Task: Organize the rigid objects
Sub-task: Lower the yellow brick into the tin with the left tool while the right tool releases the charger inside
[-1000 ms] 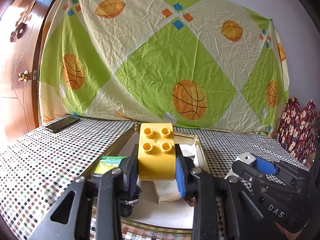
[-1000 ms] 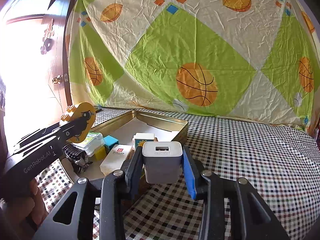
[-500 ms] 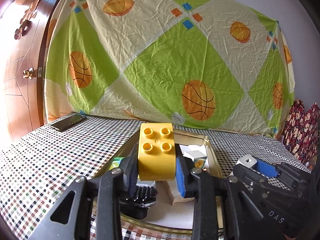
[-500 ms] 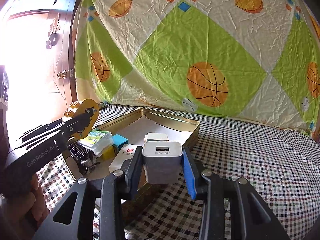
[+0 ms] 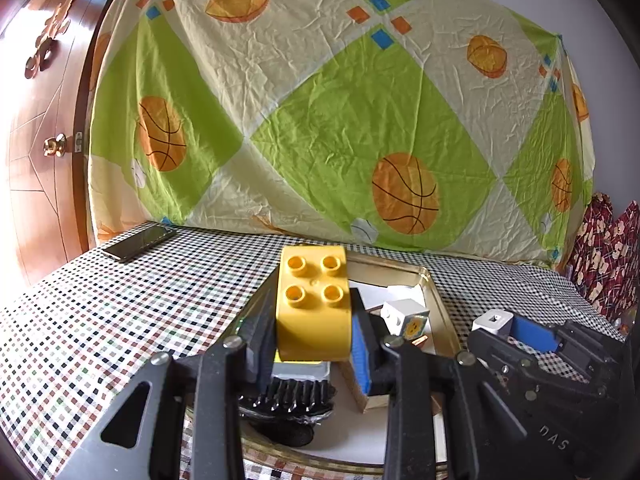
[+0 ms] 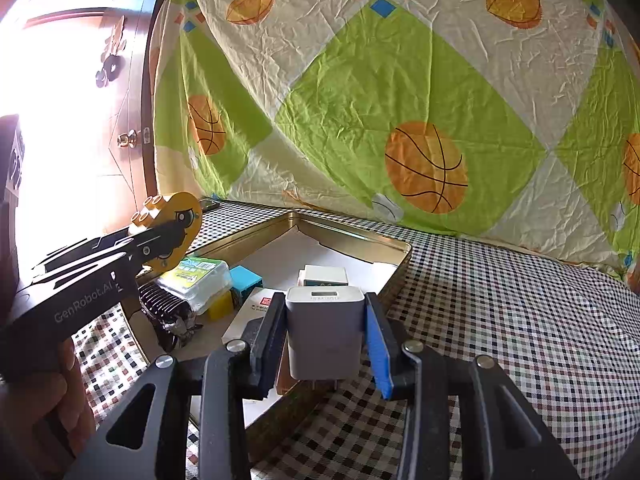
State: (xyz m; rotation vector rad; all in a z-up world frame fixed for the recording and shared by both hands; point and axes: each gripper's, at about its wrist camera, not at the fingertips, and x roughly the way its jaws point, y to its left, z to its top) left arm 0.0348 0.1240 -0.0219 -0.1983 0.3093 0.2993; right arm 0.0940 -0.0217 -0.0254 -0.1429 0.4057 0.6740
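Note:
My left gripper (image 5: 312, 320) is shut on a yellow toy brick (image 5: 314, 304), studs up, held above the near left part of a gold metal tin (image 5: 436, 300). In the right wrist view that brick (image 6: 168, 220) shows at the left, over the tin's (image 6: 360, 240) left edge. My right gripper (image 6: 325, 332) is shut on a white USB charger (image 6: 325, 328), hanging over the tin's near right wall. The left wrist view shows the charger (image 5: 492, 322) at the right in the other gripper (image 5: 520, 332).
Inside the tin lie a black ribbed part (image 6: 160, 304), a clear green-labelled box (image 6: 200, 280), a blue block (image 6: 246, 280), a small yellow block (image 6: 220, 306), flat white boxes (image 6: 324, 276) and a white cube (image 5: 404, 314). A phone (image 5: 138, 242) lies far left on the checked tablecloth (image 6: 500, 300). A hand (image 6: 44, 408) holds the left gripper.
Both grippers have drifted a little across the table with their loads; the tin and its contents now sit lower and closer in the left view. Both grips are unchanged.

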